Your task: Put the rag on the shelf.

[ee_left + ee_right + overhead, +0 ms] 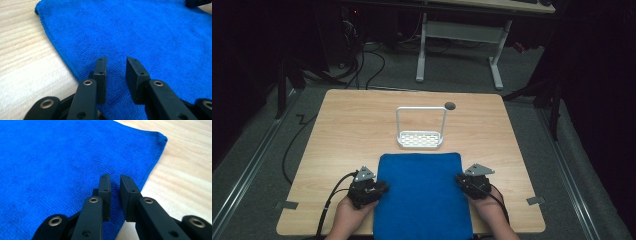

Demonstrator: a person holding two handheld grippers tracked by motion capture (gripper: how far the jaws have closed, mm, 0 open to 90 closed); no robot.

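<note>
A blue towel [422,195] lies flat on the wooden table [347,125], reaching to the near edge. My left gripper [385,187] rests at the towel's left edge, held in a hand. In the left gripper view its jaws [116,61] stand apart over the blue towel [140,30], with nothing pinched between them. My right gripper [460,179] sits at the towel's right edge. In the right gripper view its jaws [115,178] are nearly together over the towel [62,157] beside its border, with a narrow gap and no fold between the pads.
A white wire rack [420,136] with a tall handle stands just beyond the towel's far edge. A small dark round thing [450,105] lies behind it. Bare wood flanks the towel on both sides. A desk frame and cables are on the floor past the table.
</note>
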